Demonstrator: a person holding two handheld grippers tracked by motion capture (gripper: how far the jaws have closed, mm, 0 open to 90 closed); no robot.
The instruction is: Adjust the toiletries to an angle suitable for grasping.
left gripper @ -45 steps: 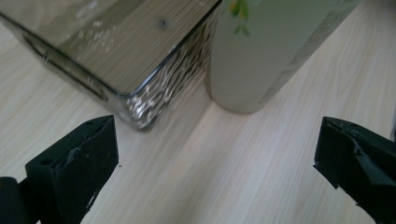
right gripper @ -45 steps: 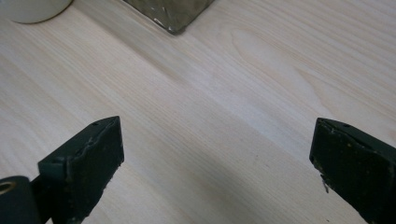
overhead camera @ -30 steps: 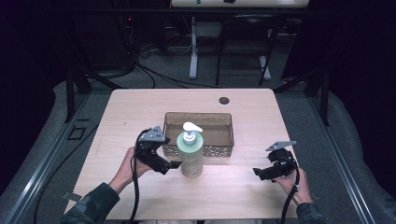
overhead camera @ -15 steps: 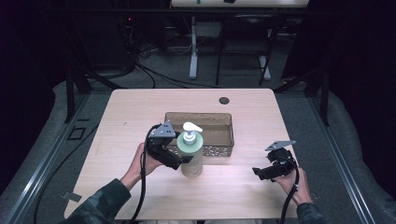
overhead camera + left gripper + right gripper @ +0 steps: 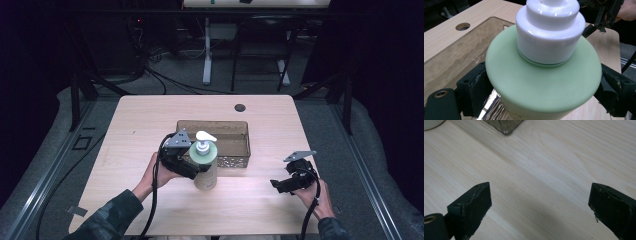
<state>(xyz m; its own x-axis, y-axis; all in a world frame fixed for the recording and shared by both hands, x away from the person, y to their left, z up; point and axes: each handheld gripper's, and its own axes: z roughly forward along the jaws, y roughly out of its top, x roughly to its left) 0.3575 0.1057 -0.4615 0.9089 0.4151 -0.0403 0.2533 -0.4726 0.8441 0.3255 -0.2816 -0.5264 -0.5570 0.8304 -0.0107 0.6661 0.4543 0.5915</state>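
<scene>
The soap bottle [image 5: 205,167] stands upright on the table [image 5: 130,125], just near of the tray [image 5: 235,145]. The left gripper [image 5: 197,167] has just been closing, its jaws against the bottle's sides. The right gripper [image 5: 276,185], well to the right, gapes empty above the tabletop.

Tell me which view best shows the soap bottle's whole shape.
The high view: the soap bottle stands whole on the table, white pump to base, just before the basket. The left gripper view gives its green shoulder and white collar close up; the right gripper view catches a pale sliver at its top left corner.
</scene>
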